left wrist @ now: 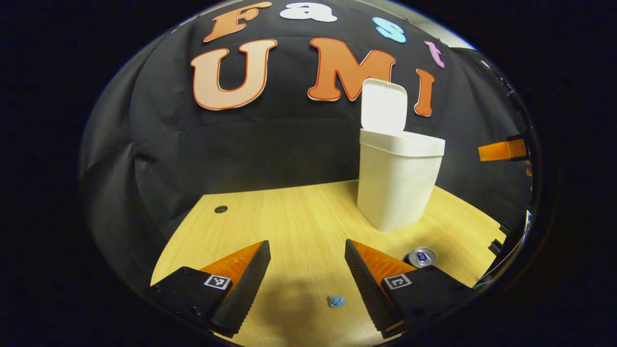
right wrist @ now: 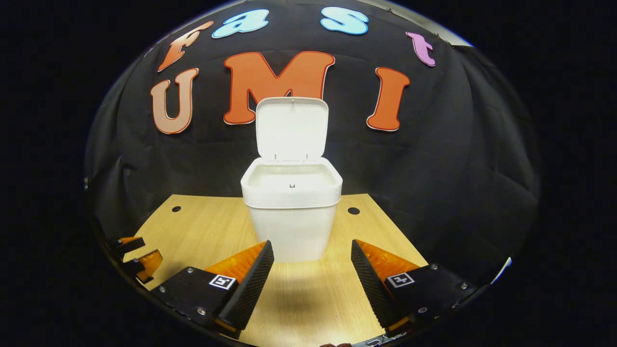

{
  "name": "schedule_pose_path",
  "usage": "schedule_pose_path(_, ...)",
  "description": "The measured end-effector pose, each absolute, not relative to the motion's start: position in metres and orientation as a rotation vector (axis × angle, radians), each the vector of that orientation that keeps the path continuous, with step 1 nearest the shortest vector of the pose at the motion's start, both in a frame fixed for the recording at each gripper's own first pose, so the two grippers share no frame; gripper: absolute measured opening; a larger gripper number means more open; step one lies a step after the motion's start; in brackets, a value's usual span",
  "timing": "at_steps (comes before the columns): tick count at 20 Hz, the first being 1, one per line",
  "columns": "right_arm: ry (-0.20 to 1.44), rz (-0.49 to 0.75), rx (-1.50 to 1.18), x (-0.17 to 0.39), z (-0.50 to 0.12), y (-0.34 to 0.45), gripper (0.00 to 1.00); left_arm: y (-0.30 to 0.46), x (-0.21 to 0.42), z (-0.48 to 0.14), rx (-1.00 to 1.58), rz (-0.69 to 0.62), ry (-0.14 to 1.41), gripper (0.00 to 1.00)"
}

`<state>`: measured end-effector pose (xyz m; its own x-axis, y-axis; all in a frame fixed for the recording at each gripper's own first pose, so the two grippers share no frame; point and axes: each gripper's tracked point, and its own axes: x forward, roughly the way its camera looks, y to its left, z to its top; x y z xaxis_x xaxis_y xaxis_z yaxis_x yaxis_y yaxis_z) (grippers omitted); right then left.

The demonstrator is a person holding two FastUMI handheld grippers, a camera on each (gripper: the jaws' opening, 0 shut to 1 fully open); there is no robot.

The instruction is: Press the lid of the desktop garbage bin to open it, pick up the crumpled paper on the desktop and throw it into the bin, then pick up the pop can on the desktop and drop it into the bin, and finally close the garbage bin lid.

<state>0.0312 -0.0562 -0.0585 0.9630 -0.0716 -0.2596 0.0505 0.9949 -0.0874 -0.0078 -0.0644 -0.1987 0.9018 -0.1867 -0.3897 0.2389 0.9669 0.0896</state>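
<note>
So nearest the camera in the left gripper view, the left gripper (left wrist: 306, 258) hangs over the wooden desktop (left wrist: 299, 221) with its jaws spread wide and nothing between them, totally released. The crumpled paper (left wrist: 336, 301), a small blue wad, lies on the desktop in the gap between those fingers, well in front of the garbage bin (left wrist: 397, 180) and not touching either finger. The pop can (left wrist: 422, 257) stands upright just in front of the bin, peeking out from behind that gripper's right-hand finger, top end facing the camera. Farther back the white bin stands on the desktop with its lid (left wrist: 383, 106) flipped up and standing nearly vertical at the back edge, so it's open already. In the right gripper view, the right gripper (right wrist: 312, 258) is also released, fingers wide apart and empty, lined up right in front of the bin with the bin framed between them. From there you can see into the open bin mouth, and the other gripper shows low down, off to the left of the bin.
</note>
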Motion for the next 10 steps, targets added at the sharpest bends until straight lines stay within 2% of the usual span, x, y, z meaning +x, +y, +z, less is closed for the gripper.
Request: schedule_pose_path(10, 0.34, -0.08, -0.108, 0.022, -0.076, -0.062, 0.98, -0.072, -0.036, -0.293, 0.202, -0.282, 0.57, 0.99)
